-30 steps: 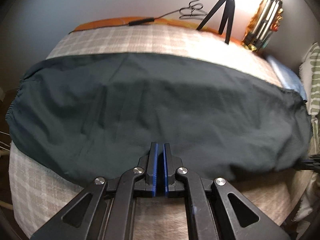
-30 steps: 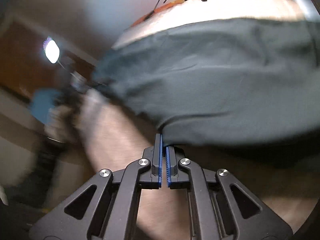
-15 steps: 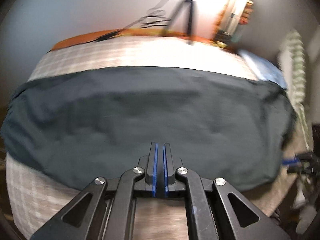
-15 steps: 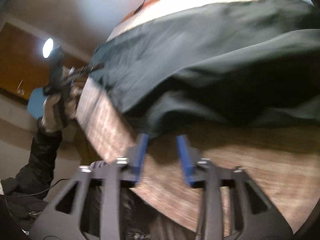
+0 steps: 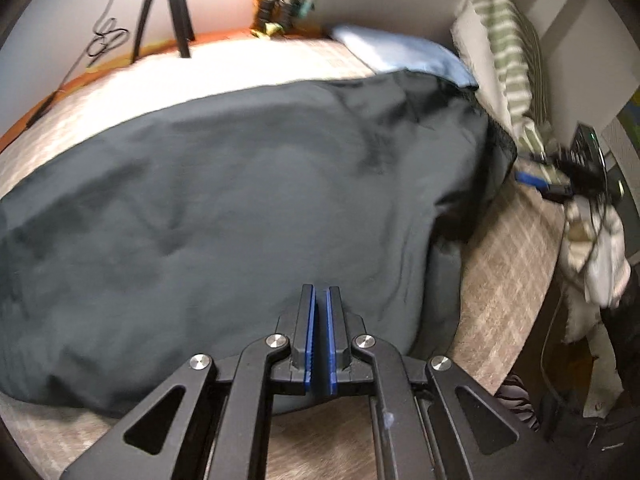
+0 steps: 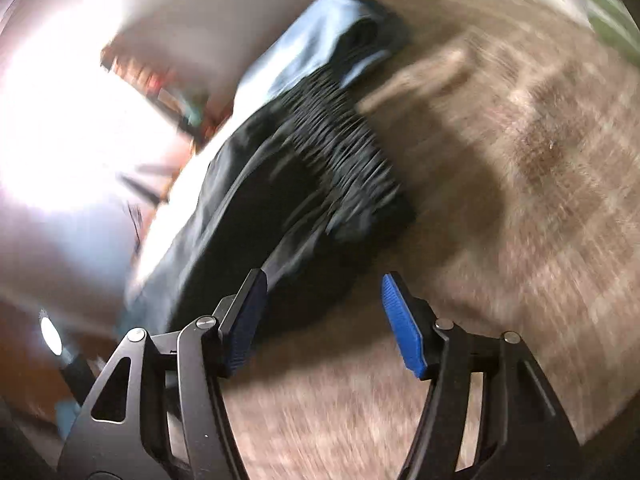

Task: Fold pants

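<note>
The bed (image 5: 508,264), covered in a pale plaid spread, carries everything here. Across most of it lie the dark pants (image 5: 224,216), spread wide from the left edge to near the right edge, with their gathered elastic waistband (image 6: 344,148) at the right end, close to a light blue pillow (image 5: 400,54) in the far right corner. A green-striped cushion (image 5: 508,52) leans against the wall just beyond that corner, and a black tripod (image 5: 166,8) stands along the far edge.

The left gripper (image 5: 319,340) sits at the near edge of the pants, its blue-padded jaws pressed almost together; dark cloth lies right at them, but I cannot tell whether any is pinched between.

The right gripper (image 6: 324,320) hangs by the waistband end with its jaws spread wide, holding nothing; its left pad (image 6: 246,320) is just beside the dark fabric. That view is badly blurred.
</note>
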{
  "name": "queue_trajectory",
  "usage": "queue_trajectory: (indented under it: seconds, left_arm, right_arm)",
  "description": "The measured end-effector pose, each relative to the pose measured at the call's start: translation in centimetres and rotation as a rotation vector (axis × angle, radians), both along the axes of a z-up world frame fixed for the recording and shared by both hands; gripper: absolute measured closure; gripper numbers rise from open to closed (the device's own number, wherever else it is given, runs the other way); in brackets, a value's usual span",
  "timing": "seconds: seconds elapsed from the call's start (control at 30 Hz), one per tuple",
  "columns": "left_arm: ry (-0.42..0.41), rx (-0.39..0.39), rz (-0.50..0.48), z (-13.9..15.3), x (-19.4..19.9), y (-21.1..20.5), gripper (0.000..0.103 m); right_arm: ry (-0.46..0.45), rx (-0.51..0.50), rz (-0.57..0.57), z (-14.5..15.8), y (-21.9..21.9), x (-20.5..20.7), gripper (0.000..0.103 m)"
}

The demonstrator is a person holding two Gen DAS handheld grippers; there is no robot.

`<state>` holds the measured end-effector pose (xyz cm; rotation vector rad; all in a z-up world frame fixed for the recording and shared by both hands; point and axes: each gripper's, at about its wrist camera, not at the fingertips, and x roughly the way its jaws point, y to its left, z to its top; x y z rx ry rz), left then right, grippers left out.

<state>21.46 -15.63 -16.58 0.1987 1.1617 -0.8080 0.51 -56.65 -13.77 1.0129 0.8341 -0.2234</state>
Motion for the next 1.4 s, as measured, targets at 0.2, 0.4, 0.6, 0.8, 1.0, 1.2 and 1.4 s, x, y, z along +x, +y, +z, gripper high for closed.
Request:
queue_trajectory:
  seconds: [0.2, 0.4, 0.6, 0.8, 1.0, 1.2, 1.4]
  left_arm:
    - [0.021, 0.044, 0.009, -1.7, 0.0, -0.1, 0.100]
    - [-0.006, 0.068, 0.039, -1.8, 0.5, 0.4, 0.100]
    - [-0.016, 0.061, 0.126, -1.8, 2.0, 2.8, 0.100]
    - [-0.046, 0.048, 0.199, -0.2, 2.4, 6.9, 0.100]
    - [-0.060, 0.014, 0.331, 1.0, 3.0, 13.1, 0.100]
    - [-0.071, 0.001, 0.478, 1.4, 2.6, 19.4, 0.100]
    - [-0.071, -0.029, 0.620, 1.2, 2.5, 26.1, 0.100]
  right_arm:
    - [-0.031, 0.049, -0.038, -2.2, -1.1, 2.1, 0.066]
    - [0.050, -0.274, 0.134, 3.2, 0.9, 3.0, 0.077]
    - [0.219, -0.454, 0.276, 2.5, 2.8, 6.4, 0.069]
    - [0.164, -0.510, 0.279, 5.5, 4.7, 2.7, 0.054]
    - [0.070, -0.547, 0.421, 8.5, 10.8, 1.7, 0.053]
    - [-0.037, -0.562, 0.570, 10.5, 17.3, 3.7, 0.053]
    - [-0.089, -0.545, 0.731, 10.6, 24.1, 7.1, 0.053]
